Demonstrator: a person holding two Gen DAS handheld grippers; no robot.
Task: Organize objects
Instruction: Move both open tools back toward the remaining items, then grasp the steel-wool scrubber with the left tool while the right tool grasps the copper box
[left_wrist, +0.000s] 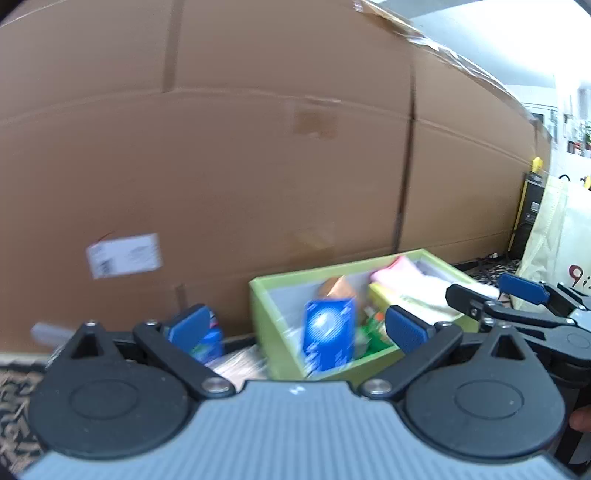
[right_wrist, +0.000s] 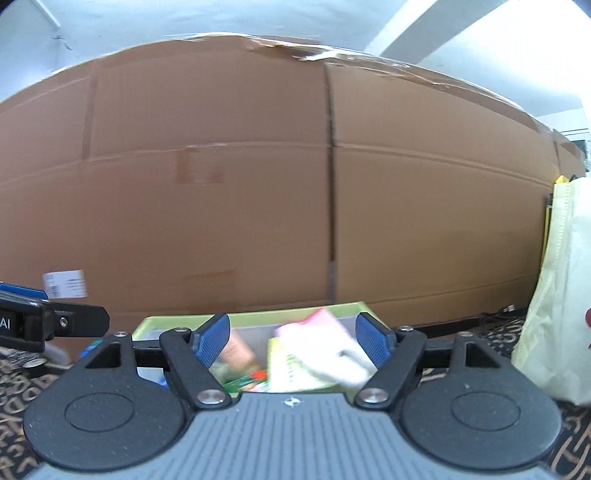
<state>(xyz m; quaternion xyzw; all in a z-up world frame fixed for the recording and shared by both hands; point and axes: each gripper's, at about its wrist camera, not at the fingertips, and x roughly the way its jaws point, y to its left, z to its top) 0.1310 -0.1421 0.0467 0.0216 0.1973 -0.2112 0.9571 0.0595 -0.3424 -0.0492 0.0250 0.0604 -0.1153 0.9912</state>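
Note:
A light green box (left_wrist: 266, 325) stands on the carpet against a big carton. In it are a blue packet (left_wrist: 328, 332), an orange item (left_wrist: 336, 288), a pink and white cloth (left_wrist: 399, 277) and a yellow-green packet (right_wrist: 288, 373). My left gripper (left_wrist: 299, 326) is open just in front of the box, with nothing between its pads. My right gripper (right_wrist: 293, 339) is open too, over the near side of the green box (right_wrist: 177, 321). The cloth (right_wrist: 325, 347) lies beyond its pads, untouched. In the left wrist view, the right gripper (left_wrist: 495, 293) shows at the right.
A tall brown cardboard carton (right_wrist: 295, 184) fills the background. A cream bag (right_wrist: 554, 332) stands at the right. A small blue-green pack (left_wrist: 208, 343) and a clear bottle (left_wrist: 48, 332) lie left of the green box. The floor is patterned carpet (right_wrist: 22, 391).

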